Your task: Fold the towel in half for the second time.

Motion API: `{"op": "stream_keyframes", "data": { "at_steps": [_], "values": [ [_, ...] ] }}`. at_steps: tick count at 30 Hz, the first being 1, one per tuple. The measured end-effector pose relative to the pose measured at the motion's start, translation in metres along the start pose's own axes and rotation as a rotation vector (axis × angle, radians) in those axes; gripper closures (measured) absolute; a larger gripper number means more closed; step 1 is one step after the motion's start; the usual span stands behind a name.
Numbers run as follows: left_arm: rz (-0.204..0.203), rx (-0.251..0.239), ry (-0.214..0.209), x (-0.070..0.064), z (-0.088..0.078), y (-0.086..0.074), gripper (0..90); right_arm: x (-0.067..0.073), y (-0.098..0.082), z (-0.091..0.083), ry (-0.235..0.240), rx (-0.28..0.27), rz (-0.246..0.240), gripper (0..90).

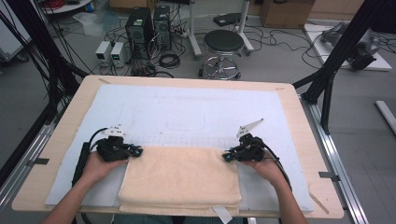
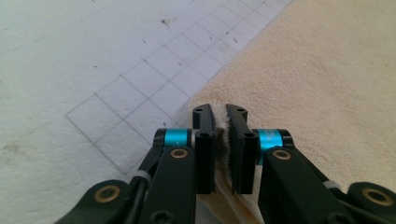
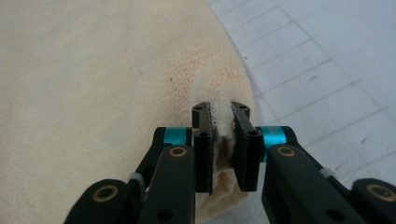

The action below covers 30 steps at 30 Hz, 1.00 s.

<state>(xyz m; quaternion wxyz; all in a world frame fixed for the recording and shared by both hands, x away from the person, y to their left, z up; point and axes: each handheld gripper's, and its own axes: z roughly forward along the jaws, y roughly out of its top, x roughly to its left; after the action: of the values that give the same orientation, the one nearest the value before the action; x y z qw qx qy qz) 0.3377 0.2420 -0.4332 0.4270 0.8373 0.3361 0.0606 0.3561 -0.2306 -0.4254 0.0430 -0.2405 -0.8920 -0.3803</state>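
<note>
The towel (image 1: 180, 179) lies on the mat (image 1: 187, 112) at the table's (image 1: 299, 140) near edge, a stool (image 1: 223, 51) beyond

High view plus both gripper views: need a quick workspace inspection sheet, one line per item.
Surface: wooden table under a white mat with a printed grid.
Job's things: folded cream towel at the near edge, lying flat.
Clutter: nothing seen on the mat.
Grippers: left claw shut on the towel's far left corner; right claw shut on its far right corner.
Cables: one black cable trails from the left claw; another runs along the right forearm.
Surroundings: stool, computer towers, boxes and loose floor wiring beyond the table.
</note>
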Motion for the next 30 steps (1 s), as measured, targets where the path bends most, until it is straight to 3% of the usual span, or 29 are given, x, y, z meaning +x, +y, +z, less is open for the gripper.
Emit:
{"op": "stream_keyframes", "data": {
  "at_steps": [3,6,8,11,16,18,19,20,22,23,26,28,30],
  "values": [
    [-0.006,-0.032,0.057,0.003,-0.001,0.008,84.0,-0.001,0.009,-0.009,-0.063,-0.028,-0.012,82.3],
    [-0.031,-0.106,0.136,0.010,0.000,0.026,84.0,-0.007,0.026,-0.017,-0.146,-0.053,-0.027,82.2],
    [-0.043,-0.138,0.186,0.018,0.004,0.042,83.9,-0.014,0.040,-0.022,-0.213,-0.071,-0.042,82.1],
    [-0.065,-0.168,0.220,0.033,0.012,0.062,83.8,-0.033,0.058,-0.026,-0.272,-0.095,-0.025,81.9],
    [-0.066,-0.171,0.264,0.054,0.027,0.084,83.7,-0.061,0.076,-0.025,-0.321,-0.111,0.021,80.0],
    [-0.055,-0.146,0.283,0.059,0.035,0.085,80.2,-0.070,0.078,-0.020,-0.356,-0.101,0.030,69.0],
    [-0.060,-0.135,0.297,0.060,0.038,0.084,73.2,-0.073,0.076,-0.019,-0.382,-0.098,0.038,64.0],
    [-0.077,-0.128,0.285,0.061,0.039,0.082,64.5,-0.077,0.073,-0.019,-0.376,-0.103,0.065,60.2],
    [-0.065,-0.124,0.258,0.061,0.035,0.079,62.2,-0.077,0.068,-0.018,-0.355,-0.094,0.083,57.8],
    [-0.054,-0.132,0.255,0.060,0.032,0.077,61.1,-0.073,0.066,-0.018,-0.355,-0.090,0.062,57.6],
    [-0.047,-0.144,0.188,0.053,0.018,0.073,55.6,-0.056,0.062,-0.022,-0.329,-0.111,0.014,56.6],
    [-0.004,-0.179,0.177,0.042,0.007,0.067,55.4,-0.043,0.059,-0.025,-0.308,-0.128,-0.024,56.4],
    [0.019,-0.184,0.161,0.032,-0.001,0.059,54.7,-0.028,0.054,-0.028,-0.295,-0.123,-0.052,56.0]
  ]
}}
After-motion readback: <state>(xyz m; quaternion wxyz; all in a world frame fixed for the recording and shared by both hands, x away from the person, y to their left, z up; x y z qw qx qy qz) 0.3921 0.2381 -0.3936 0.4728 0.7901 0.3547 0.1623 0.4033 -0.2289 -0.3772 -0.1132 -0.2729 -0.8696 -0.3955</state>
